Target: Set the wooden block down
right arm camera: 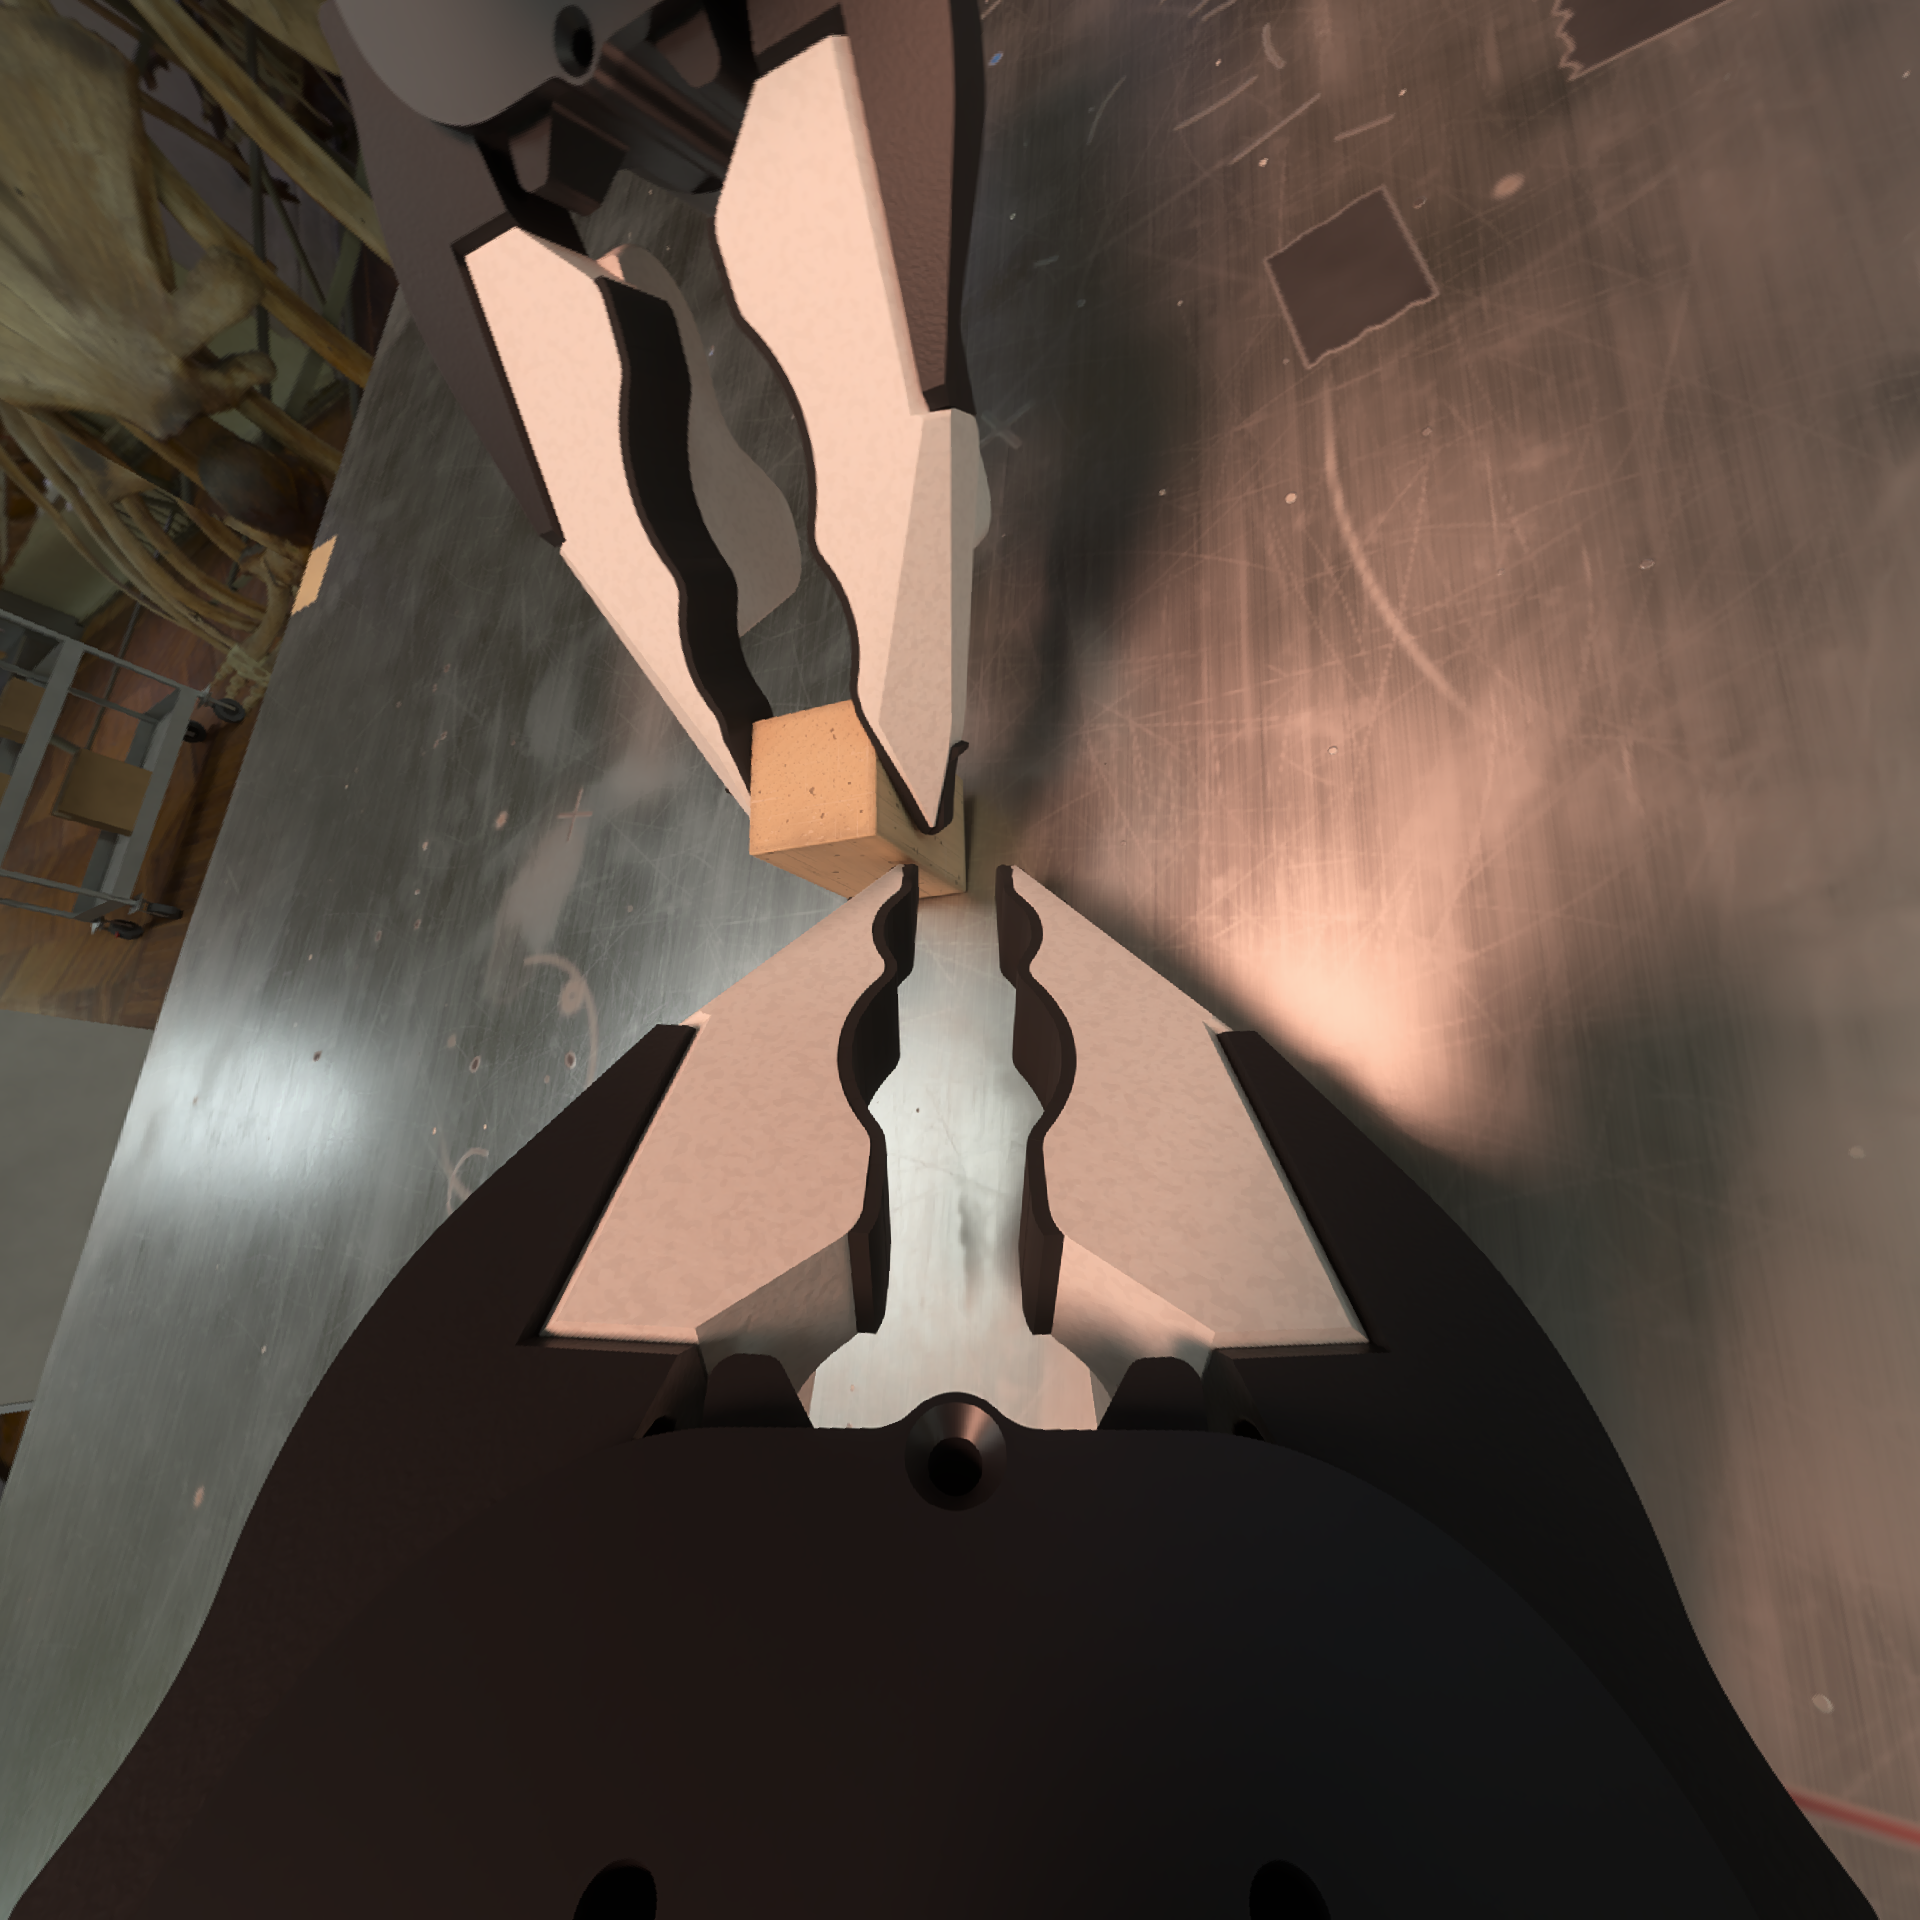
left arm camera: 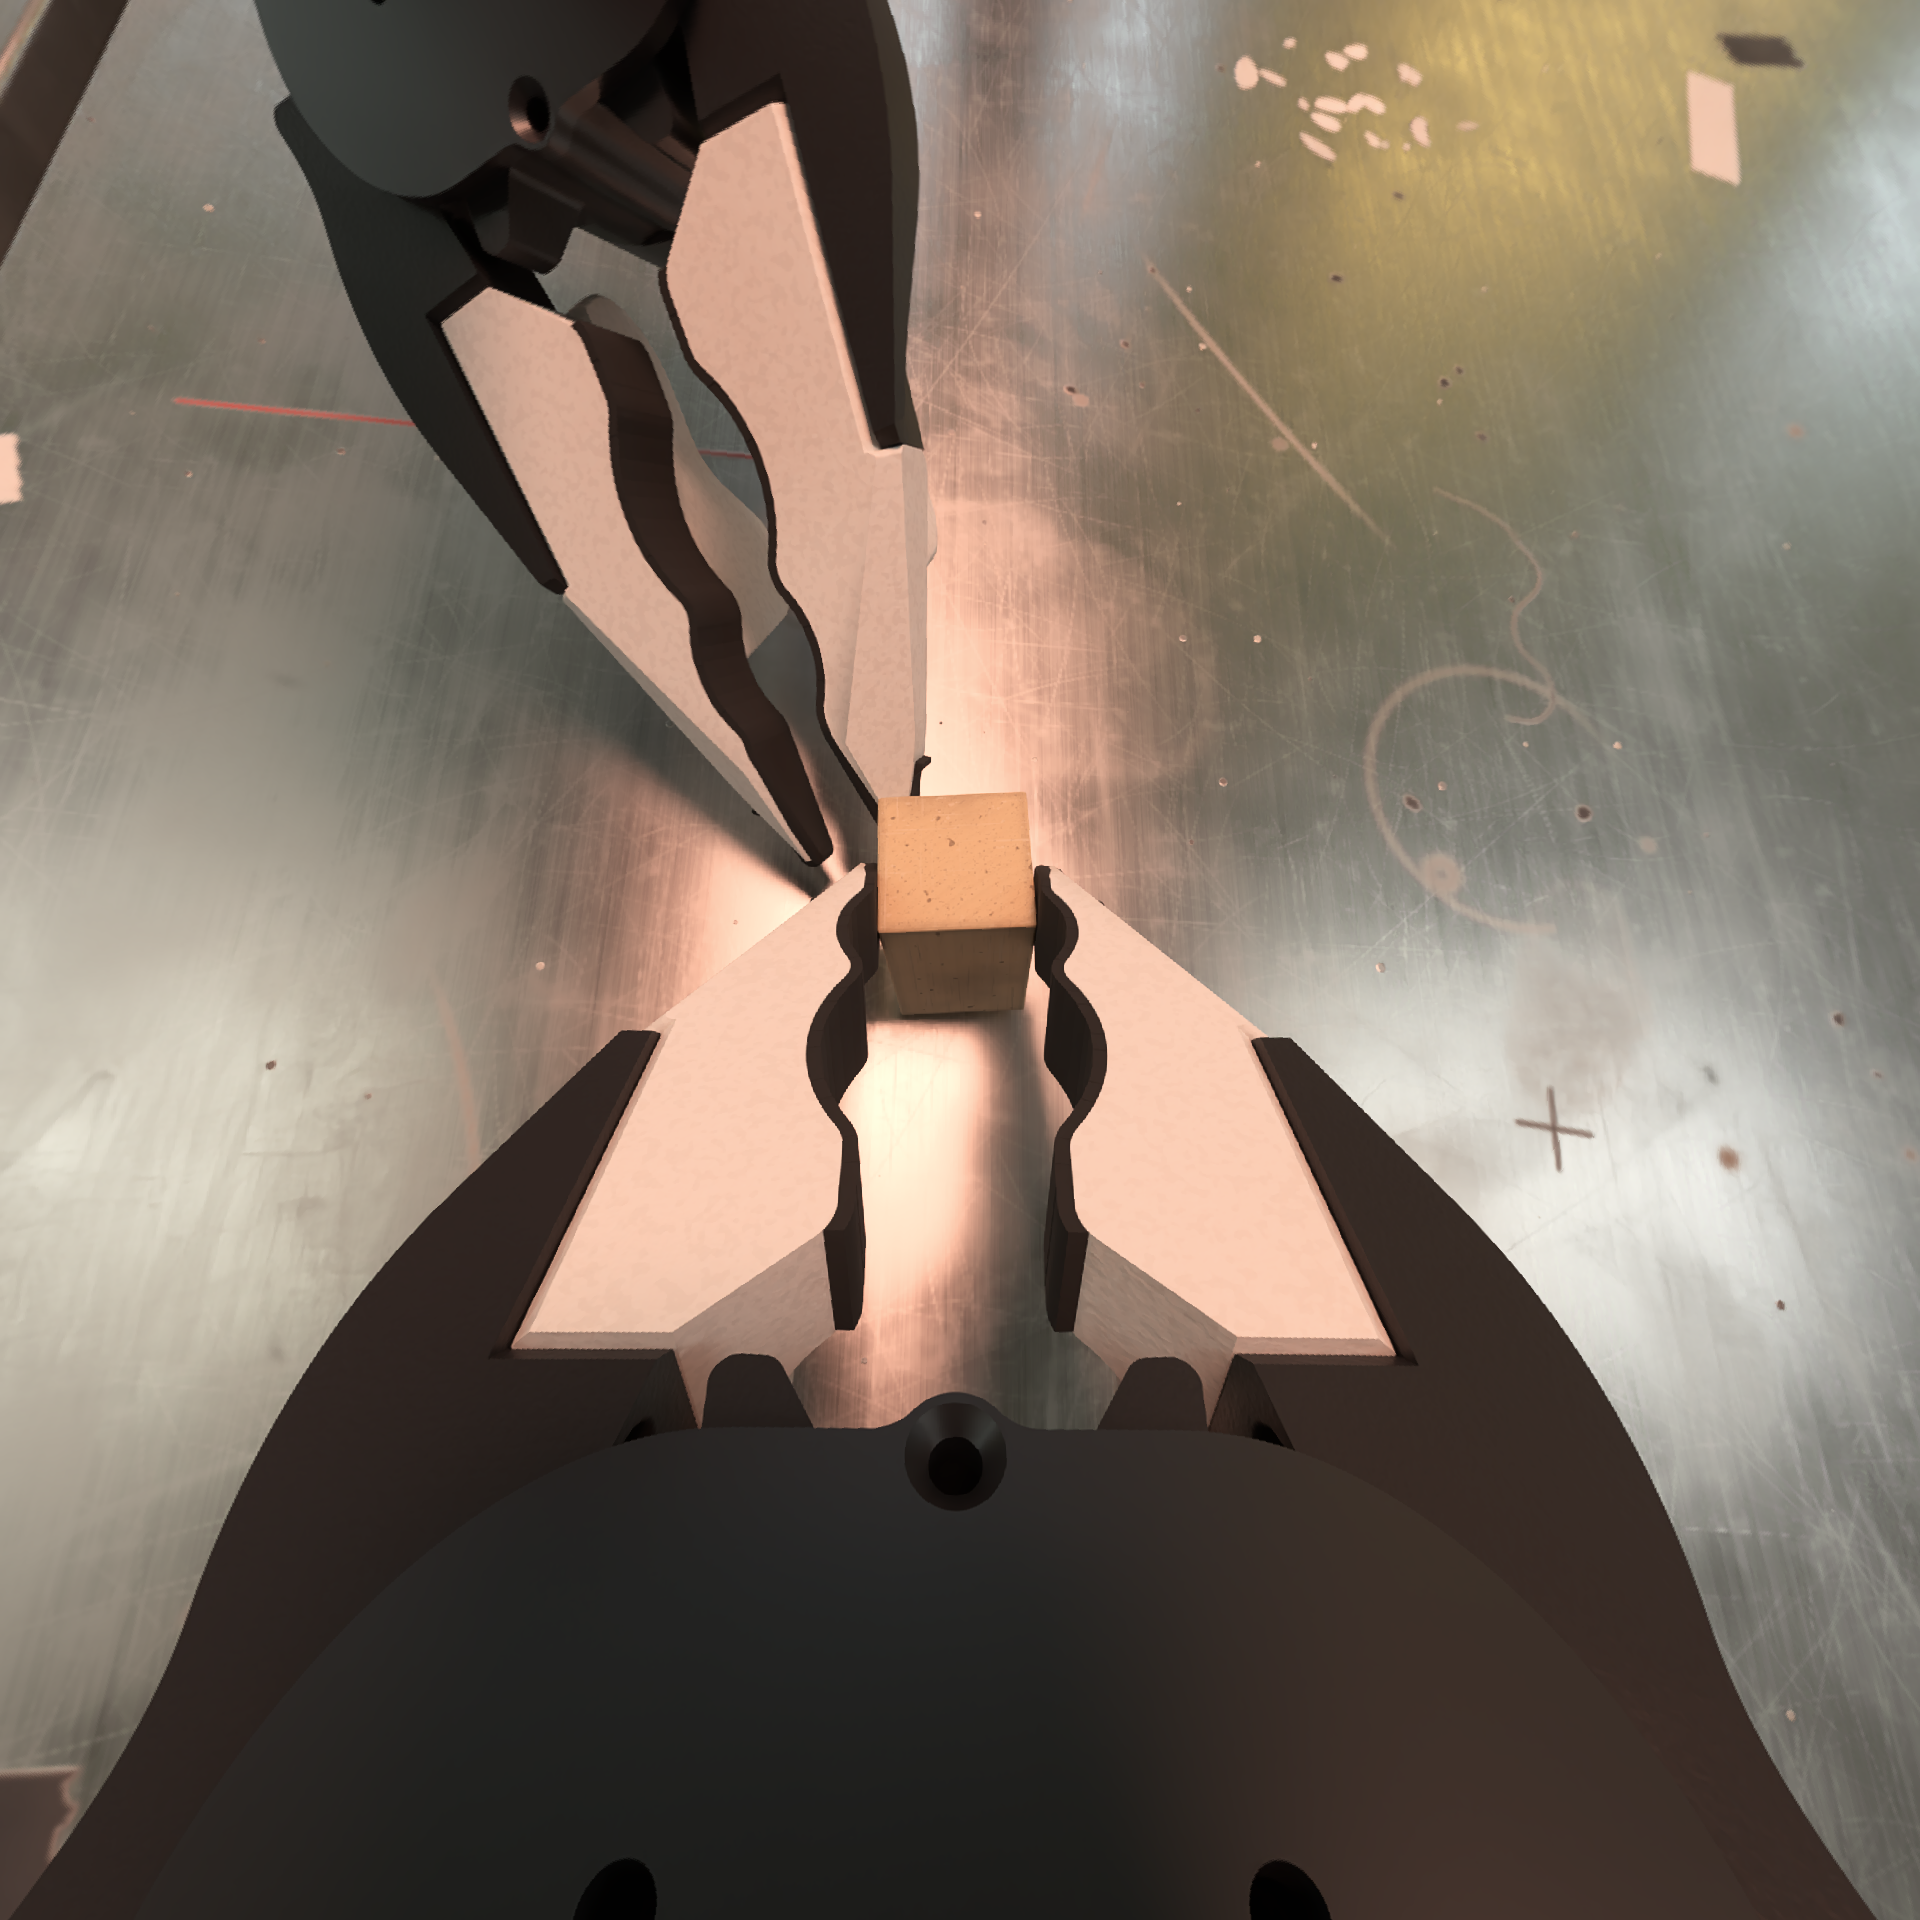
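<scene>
The wooden block (left arm camera: pixel 954 894) is a small pale cube held between the fingertips of my left gripper (left arm camera: pixel 954 888), which is shut on it. The block sits low over the scratched metal table (left arm camera: pixel 1455 935); I cannot tell whether it touches the table. My right gripper (right arm camera: pixel 956 878) is slightly open and empty, its tips just short of the block's near corner (right arm camera: pixel 810 795). In the left wrist view the right gripper (left arm camera: pixel 868 816) comes down from the top left, with its tips at the block's far left corner. In the right wrist view the left gripper (right arm camera: pixel 831 805) comes from above with the block in its tips.
The table's left edge (right arm camera: pixel 260 779) runs diagonally in the right wrist view, with wicker furniture (right arm camera: pixel 125 312) and a metal cart (right arm camera: pixel 94 779) beyond it. A dark square patch (right arm camera: pixel 1351 275) and a white patch (left arm camera: pixel 1712 125) mark the table top.
</scene>
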Motion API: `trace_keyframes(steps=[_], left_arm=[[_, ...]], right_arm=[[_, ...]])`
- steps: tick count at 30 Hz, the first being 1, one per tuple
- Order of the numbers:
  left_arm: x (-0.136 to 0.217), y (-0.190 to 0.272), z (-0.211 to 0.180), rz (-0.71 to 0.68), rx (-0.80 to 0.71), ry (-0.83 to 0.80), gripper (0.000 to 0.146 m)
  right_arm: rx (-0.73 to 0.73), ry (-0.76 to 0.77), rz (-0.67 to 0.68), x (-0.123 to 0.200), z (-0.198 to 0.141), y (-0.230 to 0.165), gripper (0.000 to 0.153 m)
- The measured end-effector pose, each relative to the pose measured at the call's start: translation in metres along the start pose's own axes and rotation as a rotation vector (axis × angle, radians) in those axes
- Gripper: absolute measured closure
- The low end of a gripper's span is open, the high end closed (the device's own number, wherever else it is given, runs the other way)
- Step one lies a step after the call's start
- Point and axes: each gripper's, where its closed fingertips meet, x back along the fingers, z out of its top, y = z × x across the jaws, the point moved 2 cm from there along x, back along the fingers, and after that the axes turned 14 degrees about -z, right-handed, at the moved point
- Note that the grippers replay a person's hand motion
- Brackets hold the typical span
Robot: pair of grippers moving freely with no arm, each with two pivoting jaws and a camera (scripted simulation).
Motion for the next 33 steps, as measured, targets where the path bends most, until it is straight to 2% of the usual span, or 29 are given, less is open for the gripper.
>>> trace_keyframes(steps=[4,15,27,33], left_arm=[[0.004,-0.005,-0.002,-0.022,0.040,0.036,0.117],[0.005,-0.007,-0.002,-0.029,0.011,0.043,0.117],[0.011,-0.014,0.003,-0.023,0.035,0.111,0.117],[0.010,-0.015,0.000,0.000,0.043,0.086,0.117]], right_arm=[[-0.022,0.019,-0.019,-0.001,0.003,0.002,0.141],[-0.015,0.048,-0.012,0.002,0.005,0.002,0.140],[-0.069,0.104,-0.011,0.008,0.012,0.008,0.142],[-0.072,0.088,-0.033,0.005,0.011,0.010,0.143]])
